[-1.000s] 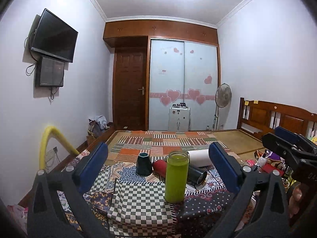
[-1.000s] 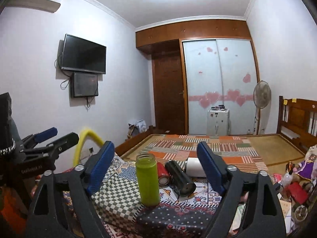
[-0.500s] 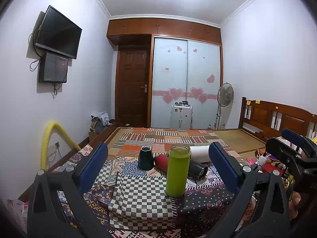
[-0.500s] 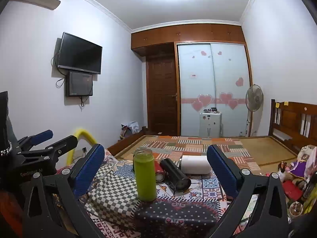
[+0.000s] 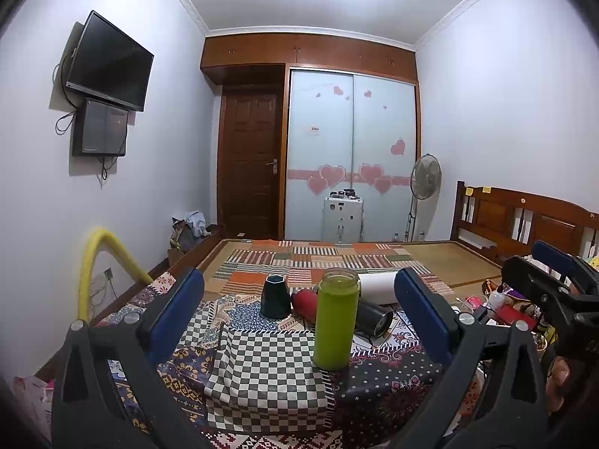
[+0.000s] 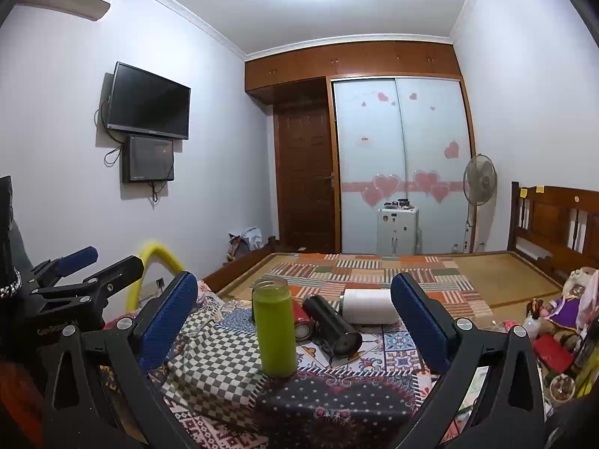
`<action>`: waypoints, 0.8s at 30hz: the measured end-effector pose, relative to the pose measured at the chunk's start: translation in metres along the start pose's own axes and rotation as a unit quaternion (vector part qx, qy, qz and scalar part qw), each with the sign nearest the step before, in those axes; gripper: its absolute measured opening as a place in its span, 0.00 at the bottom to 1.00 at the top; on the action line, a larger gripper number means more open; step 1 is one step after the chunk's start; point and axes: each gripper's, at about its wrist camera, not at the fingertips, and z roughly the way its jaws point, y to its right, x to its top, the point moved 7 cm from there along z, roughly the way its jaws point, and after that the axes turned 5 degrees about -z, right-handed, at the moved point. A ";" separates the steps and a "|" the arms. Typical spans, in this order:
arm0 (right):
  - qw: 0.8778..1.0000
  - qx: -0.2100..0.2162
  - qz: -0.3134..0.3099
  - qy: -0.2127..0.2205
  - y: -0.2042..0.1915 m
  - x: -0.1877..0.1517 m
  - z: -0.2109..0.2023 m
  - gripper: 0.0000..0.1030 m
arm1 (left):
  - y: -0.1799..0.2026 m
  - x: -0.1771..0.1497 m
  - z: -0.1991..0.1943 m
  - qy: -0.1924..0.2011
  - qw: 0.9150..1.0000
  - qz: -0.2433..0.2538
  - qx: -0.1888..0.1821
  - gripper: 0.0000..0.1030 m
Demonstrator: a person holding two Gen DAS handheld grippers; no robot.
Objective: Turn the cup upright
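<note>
A tall green cup (image 5: 335, 320) stands upright on the patterned cloth (image 5: 262, 370); it also shows in the right wrist view (image 6: 274, 331). Behind it lie a black cup (image 6: 331, 325), a red cup (image 5: 305, 301) and a white cup (image 6: 368, 305) on their sides. A dark cup (image 5: 276, 296) stands mouth down. My left gripper (image 5: 299, 321) is open and empty, short of the green cup. My right gripper (image 6: 294, 323) is open and empty, also short of it.
The cloth covers a table with patchwork beyond. A wooden bed frame (image 6: 554, 224) and clutter (image 6: 550, 344) lie to the right. A yellow tube (image 5: 101, 258) stands left. The other gripper shows at each view's edge (image 6: 75, 284).
Both grippers have drawn back and risen a little; the cups look lower and slightly farther. The cups have not moved.
</note>
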 end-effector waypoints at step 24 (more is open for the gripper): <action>1.000 -0.003 0.003 0.001 0.000 0.002 -0.002 1.00 | 0.000 -0.001 0.007 -0.002 1.000 0.003 -0.007 1.00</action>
